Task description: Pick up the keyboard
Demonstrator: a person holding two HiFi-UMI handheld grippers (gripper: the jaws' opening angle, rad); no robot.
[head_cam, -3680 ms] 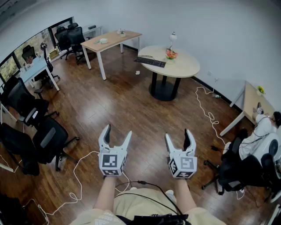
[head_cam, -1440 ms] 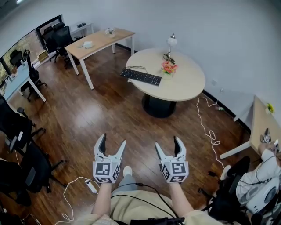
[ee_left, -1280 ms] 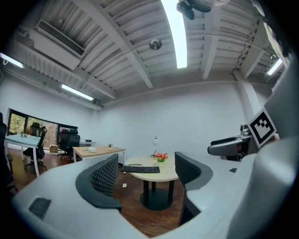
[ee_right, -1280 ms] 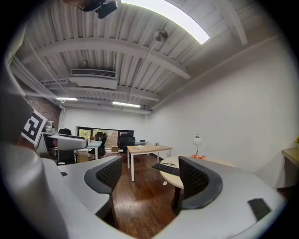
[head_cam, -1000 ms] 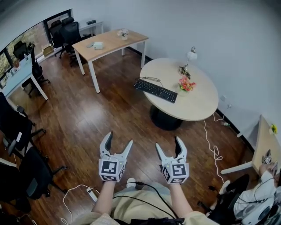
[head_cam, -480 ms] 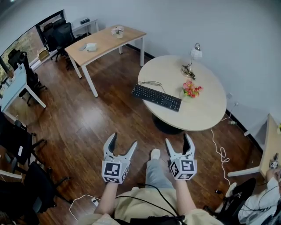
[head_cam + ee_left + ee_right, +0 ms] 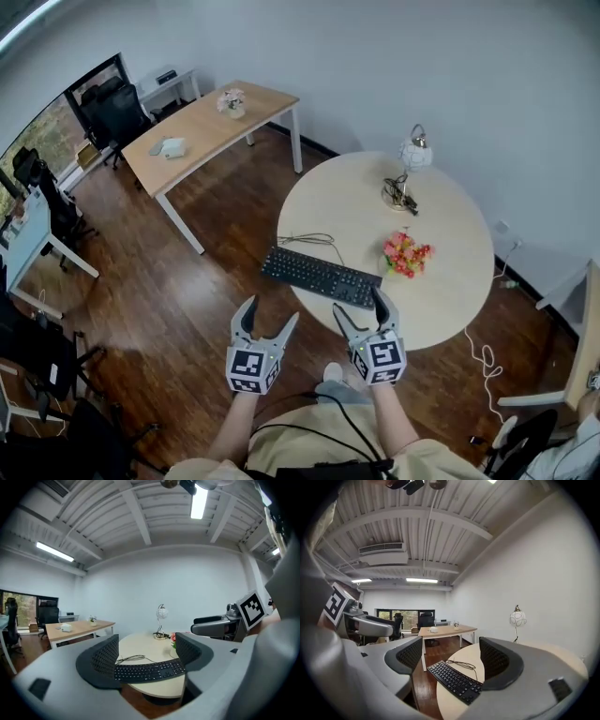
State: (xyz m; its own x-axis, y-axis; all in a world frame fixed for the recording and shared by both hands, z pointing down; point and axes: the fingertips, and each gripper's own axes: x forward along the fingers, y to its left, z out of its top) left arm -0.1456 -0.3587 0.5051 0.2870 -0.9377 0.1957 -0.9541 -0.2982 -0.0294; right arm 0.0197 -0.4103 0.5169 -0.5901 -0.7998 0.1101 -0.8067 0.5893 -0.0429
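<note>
A black keyboard (image 7: 322, 277) lies on the near left edge of a round beige table (image 7: 450, 281), its cable (image 7: 314, 241) looped behind it. Both grippers hang level just short of the table. My left gripper (image 7: 270, 314) is open and empty, over the floor a little before the keyboard's left half. My right gripper (image 7: 360, 307) is open too, its fingertips at the table's rim by the keyboard's right end. The left gripper view shows the keyboard (image 7: 147, 671) beyond the open left gripper (image 7: 146, 656). In the right gripper view the keyboard (image 7: 454, 681) lies beyond the open right gripper (image 7: 452, 656).
On the table stand a pot of pink flowers (image 7: 405, 253) right of the keyboard and a globe lamp (image 7: 411, 159) at the back. A long wooden desk (image 7: 202, 127) stands at the far left, with black office chairs (image 7: 108, 103) beyond. White cable (image 7: 487, 356) lies on the floor at right.
The person has walked up to the round table; table and keyboard have come from far ahead to just before the fingertips. Both grippers have stayed open and side by side.
</note>
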